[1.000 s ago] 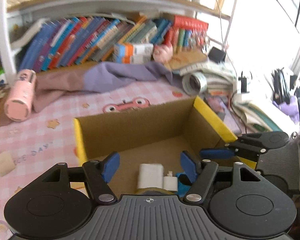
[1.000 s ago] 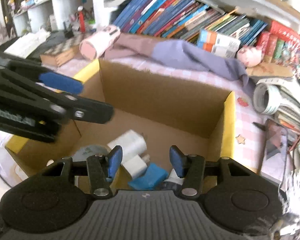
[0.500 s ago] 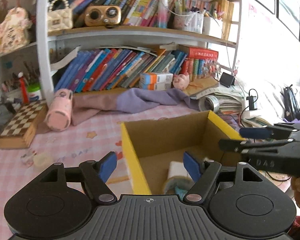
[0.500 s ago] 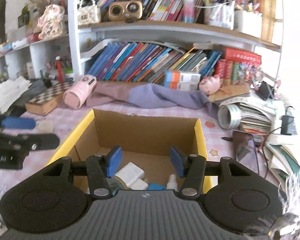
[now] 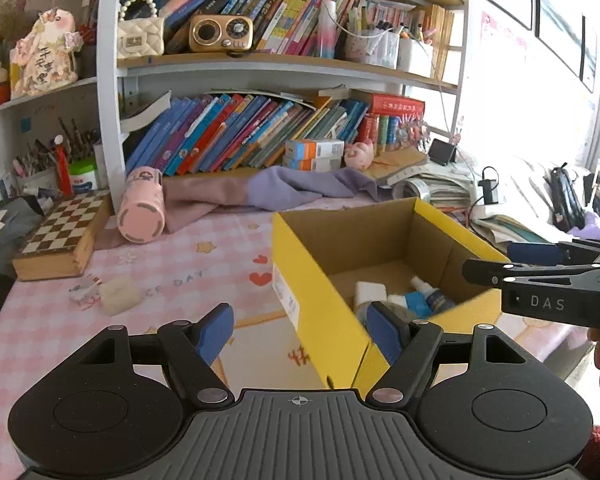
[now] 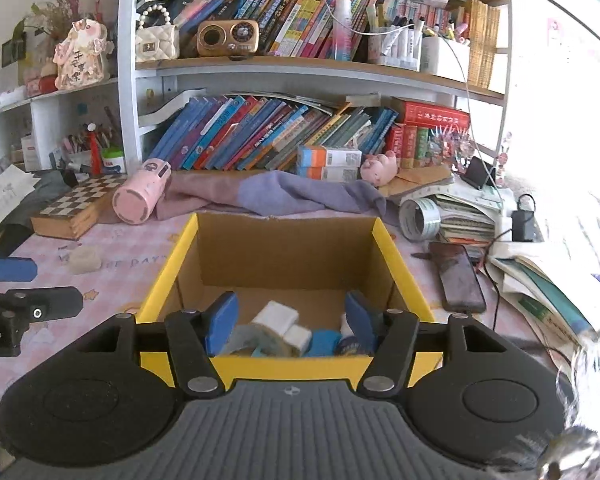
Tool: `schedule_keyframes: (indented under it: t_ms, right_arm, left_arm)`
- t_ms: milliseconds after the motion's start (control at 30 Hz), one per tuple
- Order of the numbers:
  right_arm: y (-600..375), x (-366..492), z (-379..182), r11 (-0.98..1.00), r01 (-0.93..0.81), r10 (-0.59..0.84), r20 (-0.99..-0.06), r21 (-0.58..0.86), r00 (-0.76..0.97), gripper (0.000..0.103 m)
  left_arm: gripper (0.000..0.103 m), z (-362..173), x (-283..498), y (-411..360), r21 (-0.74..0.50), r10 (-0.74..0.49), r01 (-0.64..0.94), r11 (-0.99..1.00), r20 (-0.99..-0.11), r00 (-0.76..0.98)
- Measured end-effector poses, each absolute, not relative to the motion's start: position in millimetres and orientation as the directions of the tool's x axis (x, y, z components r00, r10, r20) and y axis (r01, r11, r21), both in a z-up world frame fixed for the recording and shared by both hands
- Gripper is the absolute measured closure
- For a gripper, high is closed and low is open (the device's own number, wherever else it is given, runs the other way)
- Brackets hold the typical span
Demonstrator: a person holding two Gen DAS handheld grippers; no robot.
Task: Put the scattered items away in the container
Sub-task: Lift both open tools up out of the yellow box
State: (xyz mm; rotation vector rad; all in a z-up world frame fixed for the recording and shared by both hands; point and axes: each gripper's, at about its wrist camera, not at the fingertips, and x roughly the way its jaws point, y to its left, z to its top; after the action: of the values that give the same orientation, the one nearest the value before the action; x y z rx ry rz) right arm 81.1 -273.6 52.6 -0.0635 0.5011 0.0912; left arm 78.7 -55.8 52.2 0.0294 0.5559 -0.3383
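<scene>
A yellow-rimmed cardboard box (image 5: 300, 264) (image 6: 396, 264) stands on the pink tablecloth. Inside lie a white block (image 6: 278, 314), a tape roll (image 6: 256, 340), a blue item (image 6: 324, 342) and a small bottle (image 5: 428, 294). My left gripper (image 5: 300, 330) is open and empty, above the box's near left corner. My right gripper (image 6: 286, 316) is open and empty, over the box's near wall; it also shows in the left wrist view (image 5: 540, 268). A cream soft lump (image 5: 118, 298) (image 6: 84, 260) and a small wrapped item (image 5: 84, 288) lie on the cloth left of the box.
A pink cylinder (image 5: 142, 210), a chessboard box (image 5: 64, 236) and a purple cloth (image 5: 300, 188) lie behind the box below bookshelves. A tape roll (image 6: 420, 220), a phone (image 6: 460, 276), stacked papers and a charger (image 6: 522, 220) crowd the right.
Both grippers have risen and pulled back out of the box. The left one has swung left, so the box now sits to its right and the cloth shows.
</scene>
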Motion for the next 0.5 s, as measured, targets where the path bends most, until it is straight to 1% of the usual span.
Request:
schedule_keyframes:
  t_ms: [233, 433, 500]
  right_arm:
    - [-244, 43, 40, 0.995, -0.081, 0.041, -0.522, -0.054, 0.852, 0.041]
    - [-223, 19, 28, 0.997, -0.064, 0.034, -0.565, -0.035, 0.825, 0.041]
    - [-216, 13, 25, 0.997, -0.067, 0.037, -0.577, -0.031, 0.816, 0.04]
  left_arm:
    - [0.026, 42, 54, -25, -0.066, -0.3, 0.316, 0.946, -0.54, 0.786]
    - [0.026, 33, 29, -2, -0.016, -0.264, 0.306, 0.952, -0.55, 0.792]
    - [0.022, 31, 22, 4, -0.006, -0.252, 0.299, 0.954, -0.556, 0.792]
